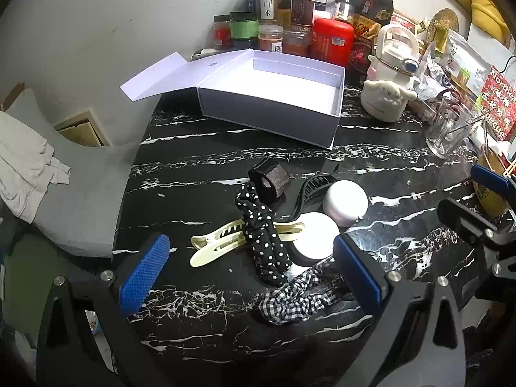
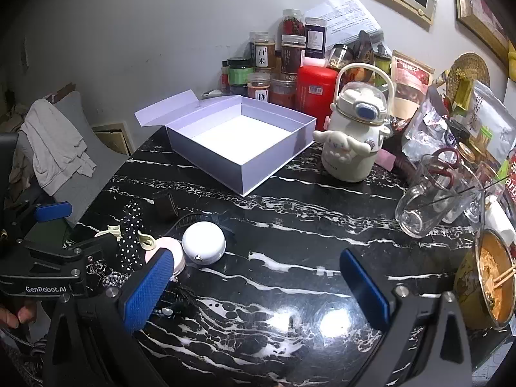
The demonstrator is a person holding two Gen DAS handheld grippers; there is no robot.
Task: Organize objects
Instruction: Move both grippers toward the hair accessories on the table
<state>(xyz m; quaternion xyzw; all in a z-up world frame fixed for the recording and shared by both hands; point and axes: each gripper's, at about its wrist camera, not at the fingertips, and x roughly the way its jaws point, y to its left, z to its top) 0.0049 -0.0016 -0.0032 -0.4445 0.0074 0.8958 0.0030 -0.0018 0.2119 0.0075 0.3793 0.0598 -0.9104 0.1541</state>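
Small items heaped in front of open box (image 1: 271, 96), box empty. Dotted scrunchie (image 1: 262, 235) soft, light — pinch mid-length; it drapes over cream clip (image 1: 219, 245), stiff, likely slippery. Checked scrunchie (image 1: 296, 296) nearest. White puck (image 1: 345, 202) and flat disc (image 1: 317, 238) smooth, rounded, maybe compacts — grip across sides. Left gripper (image 1: 254, 277) and right gripper (image 2: 258, 290) both spread wide, holding nothing. Beside box: bottle (image 2: 353, 142), glass (image 2: 432, 200) — fragile, keep clear.
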